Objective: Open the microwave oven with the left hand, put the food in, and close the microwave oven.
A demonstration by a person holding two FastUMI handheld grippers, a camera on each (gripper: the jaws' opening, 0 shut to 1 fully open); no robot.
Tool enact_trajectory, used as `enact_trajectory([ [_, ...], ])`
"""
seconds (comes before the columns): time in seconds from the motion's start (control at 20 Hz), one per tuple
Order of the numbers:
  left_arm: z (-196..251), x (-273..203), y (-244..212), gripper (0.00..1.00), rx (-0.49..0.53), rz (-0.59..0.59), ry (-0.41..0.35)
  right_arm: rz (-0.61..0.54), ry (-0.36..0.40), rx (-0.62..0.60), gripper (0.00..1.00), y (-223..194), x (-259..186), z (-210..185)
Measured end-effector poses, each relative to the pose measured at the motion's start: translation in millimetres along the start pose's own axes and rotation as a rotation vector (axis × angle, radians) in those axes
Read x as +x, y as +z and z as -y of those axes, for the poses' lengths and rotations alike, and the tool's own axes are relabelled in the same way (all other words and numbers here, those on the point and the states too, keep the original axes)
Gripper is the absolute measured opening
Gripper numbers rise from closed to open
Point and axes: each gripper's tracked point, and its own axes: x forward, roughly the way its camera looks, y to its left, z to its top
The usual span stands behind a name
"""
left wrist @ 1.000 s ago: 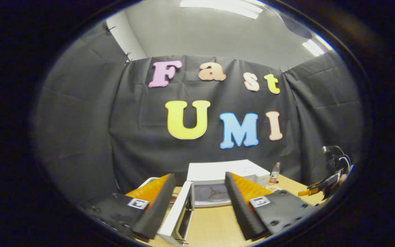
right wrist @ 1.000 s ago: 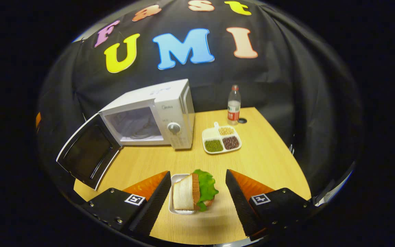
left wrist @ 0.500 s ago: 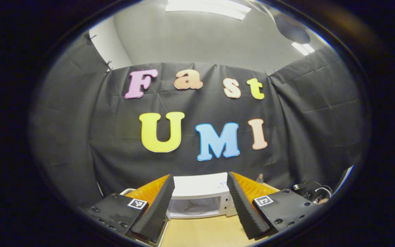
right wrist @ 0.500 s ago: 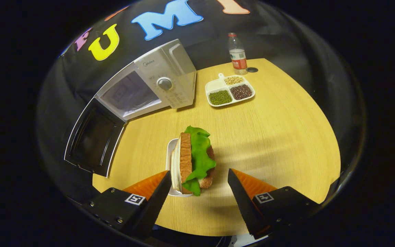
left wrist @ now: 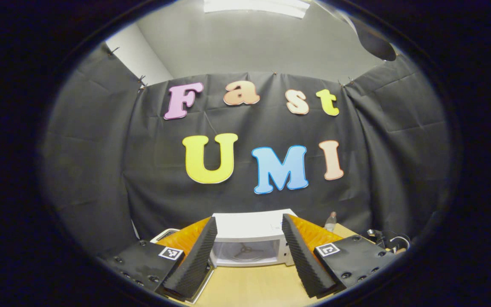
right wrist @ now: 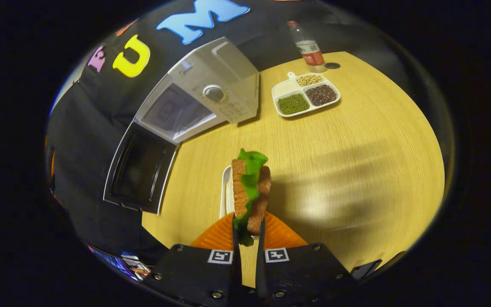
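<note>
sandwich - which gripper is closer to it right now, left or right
Right. The right gripper is shut on the sandwich; the left gripper is open, facing the microwave.

A white microwave oven [right wrist: 211, 94] stands on a wooden table [right wrist: 356, 140], its door [right wrist: 141, 172] swung fully open and the cavity empty. In front of the microwave, a sandwich [right wrist: 249, 192] of toasted bread and green lettuce stands on edge on a small white tray [right wrist: 226, 192].

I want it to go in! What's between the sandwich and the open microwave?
Only bare wooden table, in the right gripper view, between sandwich and white microwave.
</note>
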Motion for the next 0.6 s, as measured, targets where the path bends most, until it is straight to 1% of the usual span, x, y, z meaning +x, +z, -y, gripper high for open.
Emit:
enact_trajectory([
  [0.15, -6.5, -2.1, -1.7, 1.00, -0.005, 0.002, -0.010, 0.032, -0.007, 0.012, 0.13, 3.8, -8.2, -6.7],
  [0.2, -10.3, -2.3, -3.5, 0.97, -0.002, 0.000, -0.015, 0.050, -0.002, 0.026, 0.13, 6.2, -11.8, -13.8],
  [0.25, -15.6, -2.7, -2.2, 1.00, -0.002, 0.003, -0.017, 0.072, 0.009, 0.041, 0.13, 10.1, -15.9, -20.8],
  [0.3, -22.5, -3.5, -0.8, 1.00, -0.007, 0.006, -0.022, 0.098, 0.023, 0.054, 0.13, 13.3, -19.0, -31.1],
  [0.35, -28.6, -3.5, 1.5, 0.97, -0.016, 0.011, -0.027, 0.121, 0.044, 0.068, 0.13, 18.3, -21.7, -42.4],
  [0.4, -35.7, -4.9, 4.5, 1.00, -0.025, 0.018, -0.030, 0.149, 0.077, 0.087, 0.13, 22.4, -24.5, -57.8],
  [0.45, -43.4, -5.2, 6.1, 0.91, -0.033, 0.022, -0.035, 0.176, 0.115, 0.111, 0.13, 28.2, -27.2, -73.8],
  [0.5, -50.1, -6.5, 5.7, 1.00, -0.039, 0.026, -0.041, 0.205, 0.150, 0.138, 0.13, 32.8, -28.5, -88.8],
  [0.6, -66.5, -9.5, 6.6, 1.00, -0.041, 0.032, -0.052, 0.260, 0.214, 0.194, 0.13, 43.5, -28.9, -118.2],
])
